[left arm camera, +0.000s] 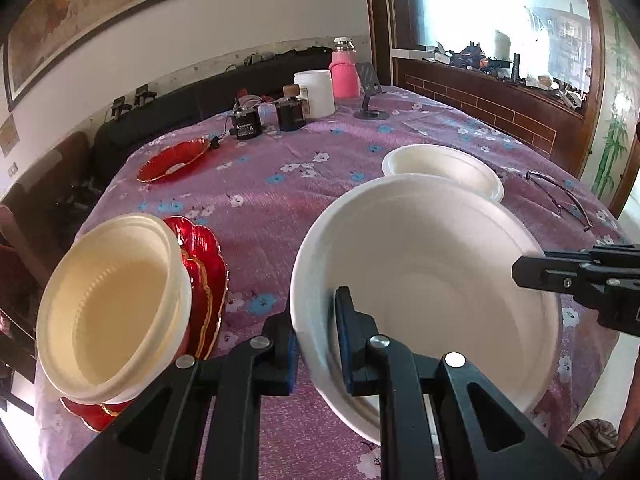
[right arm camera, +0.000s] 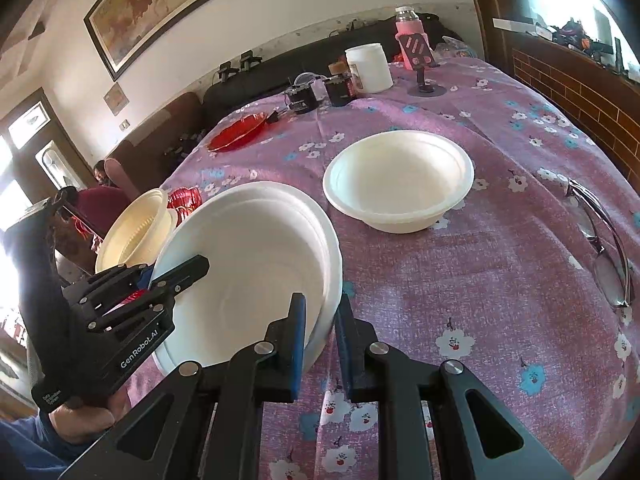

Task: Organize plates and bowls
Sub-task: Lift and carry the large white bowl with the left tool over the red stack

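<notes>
1. The left gripper (left arm camera: 316,344) pinches the near rim of the white bowl stack (left arm camera: 432,280), one finger inside the wall and one outside. In the right wrist view the stack sits tilted and looks to be two nested bowls.
2. The right gripper (right arm camera: 320,336) straddles the opposite rim of the same stack (right arm camera: 256,264); a sliver of gap shows on the outer side, so I cannot tell whether it grips yet.
3. To do this step well, I judge both grips should sit square on the rim and press lightly, since the thin wall will likely flex.
4. A single white bowl (right arm camera: 400,180) stands apart on the purple floral tablecloth (right arm camera: 480,280), probably the next to be nested.
5. Left of the stack, a cream bowl (left arm camera: 112,304) leans on red glass plates (left arm camera: 208,264) near the table edge; another red plate (left arm camera: 174,160) lies farther back.
6. Open cloth lies between the stack and the single bowl. Eyeglasses (right arm camera: 604,240) rest at the right edge, so keep travel short and central.
</notes>
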Motion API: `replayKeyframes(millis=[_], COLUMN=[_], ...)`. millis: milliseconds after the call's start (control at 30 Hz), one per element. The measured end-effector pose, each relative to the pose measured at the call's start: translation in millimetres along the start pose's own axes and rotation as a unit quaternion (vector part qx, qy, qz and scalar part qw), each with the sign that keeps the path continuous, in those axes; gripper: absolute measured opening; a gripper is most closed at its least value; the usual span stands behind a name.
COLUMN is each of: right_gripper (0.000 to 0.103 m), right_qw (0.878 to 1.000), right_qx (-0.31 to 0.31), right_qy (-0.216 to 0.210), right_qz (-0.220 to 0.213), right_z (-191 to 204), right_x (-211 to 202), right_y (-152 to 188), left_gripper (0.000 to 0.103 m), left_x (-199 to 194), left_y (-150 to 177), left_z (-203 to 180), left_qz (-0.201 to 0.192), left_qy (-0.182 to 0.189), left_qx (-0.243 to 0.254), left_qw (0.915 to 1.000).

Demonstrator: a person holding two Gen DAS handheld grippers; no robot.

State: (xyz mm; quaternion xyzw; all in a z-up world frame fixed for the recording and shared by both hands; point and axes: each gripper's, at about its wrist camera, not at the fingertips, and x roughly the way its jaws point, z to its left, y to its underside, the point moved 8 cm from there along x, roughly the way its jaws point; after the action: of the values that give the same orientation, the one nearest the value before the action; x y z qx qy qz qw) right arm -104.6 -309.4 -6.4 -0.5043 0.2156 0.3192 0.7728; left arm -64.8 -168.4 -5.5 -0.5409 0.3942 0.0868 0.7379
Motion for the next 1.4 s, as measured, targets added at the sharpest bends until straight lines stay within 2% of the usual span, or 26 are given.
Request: replayKeyframes(millis=[433, 1133, 1400], right_gripper=[0.016, 0.016, 0.016], right_qw=[1.000, 1.000, 0.998], right_qx=[-0.015, -0.023, -0.053], right_qy=[0.000, 0.000, -0.009], right_qz=[-0.009, -0.016, -0.044], right_z=[13, 20, 47], right_x=[-3, -1, -13], right_y=[-8, -17, -48], left_gripper=[0.016, 0.016, 0.016], left_x=[-10, -15, -44], left_y=[-4, -7, -29], left_z=[9, 13, 37], left_qz=[-0.020, -0.031, -0.068], left_qy=[-0.017, -0.027, -0.040], left_qx=[-0.004, -0.009, -0.030], left_qw=[0.9996, 0.9991, 0.9964])
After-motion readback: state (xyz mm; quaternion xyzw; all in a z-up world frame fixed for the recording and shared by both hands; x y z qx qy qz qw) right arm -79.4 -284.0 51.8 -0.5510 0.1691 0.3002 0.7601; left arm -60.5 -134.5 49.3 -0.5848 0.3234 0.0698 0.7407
